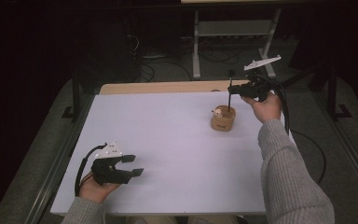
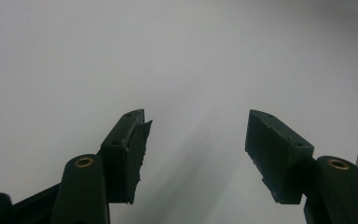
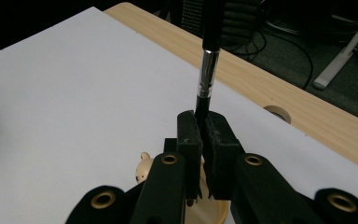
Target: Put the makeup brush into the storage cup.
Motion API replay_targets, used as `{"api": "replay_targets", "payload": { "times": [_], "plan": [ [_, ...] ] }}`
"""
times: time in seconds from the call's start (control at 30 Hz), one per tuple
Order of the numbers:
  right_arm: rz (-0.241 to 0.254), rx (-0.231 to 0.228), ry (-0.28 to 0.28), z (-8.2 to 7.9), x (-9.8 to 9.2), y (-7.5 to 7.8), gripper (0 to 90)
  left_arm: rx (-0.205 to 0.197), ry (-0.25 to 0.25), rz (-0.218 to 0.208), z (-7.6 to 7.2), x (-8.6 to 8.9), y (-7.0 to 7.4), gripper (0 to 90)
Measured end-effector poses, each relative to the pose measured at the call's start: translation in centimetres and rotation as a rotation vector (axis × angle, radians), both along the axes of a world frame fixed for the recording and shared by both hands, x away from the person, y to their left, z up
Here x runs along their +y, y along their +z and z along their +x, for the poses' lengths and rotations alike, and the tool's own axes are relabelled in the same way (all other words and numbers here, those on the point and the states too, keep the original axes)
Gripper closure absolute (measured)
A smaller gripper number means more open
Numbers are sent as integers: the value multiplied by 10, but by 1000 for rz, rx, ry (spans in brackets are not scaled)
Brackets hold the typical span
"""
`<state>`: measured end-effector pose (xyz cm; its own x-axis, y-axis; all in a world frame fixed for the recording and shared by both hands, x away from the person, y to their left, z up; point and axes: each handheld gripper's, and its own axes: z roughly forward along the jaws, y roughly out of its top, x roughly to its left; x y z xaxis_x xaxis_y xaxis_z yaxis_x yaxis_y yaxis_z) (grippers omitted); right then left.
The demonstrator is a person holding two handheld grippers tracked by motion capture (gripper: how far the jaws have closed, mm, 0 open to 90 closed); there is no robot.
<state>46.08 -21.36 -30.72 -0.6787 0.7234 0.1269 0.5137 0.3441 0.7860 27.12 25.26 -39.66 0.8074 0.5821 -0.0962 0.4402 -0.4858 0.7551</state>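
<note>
A white sheet point(image 1: 168, 140) covers most of the table and fills the middle of the high view; a strip of bare wooden tabletop point(image 1: 168, 87) shows along its far edge. In the upper middle of the frame a pale metal stand point(image 1: 233, 32) rises from the dark floor, and black cables point(image 1: 168, 63) loop across the floor to its left
</note>
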Motion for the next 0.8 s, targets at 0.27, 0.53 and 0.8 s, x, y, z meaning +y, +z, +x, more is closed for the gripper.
{"api": "replay_targets", "payload": {
  "times": [0.27,0.53,0.8],
  "plan": [
    [-2,-5,-2,2,2,-5,849,-2,2,-2,0,0,1,377],
    [9,-10,-9,3,1,-14,849,-8,0,-1,-1,1,1,376],
    [16,-1,-16,3,1,-23,849,-4,2,-3,0,0,0,375]
  ]
}}
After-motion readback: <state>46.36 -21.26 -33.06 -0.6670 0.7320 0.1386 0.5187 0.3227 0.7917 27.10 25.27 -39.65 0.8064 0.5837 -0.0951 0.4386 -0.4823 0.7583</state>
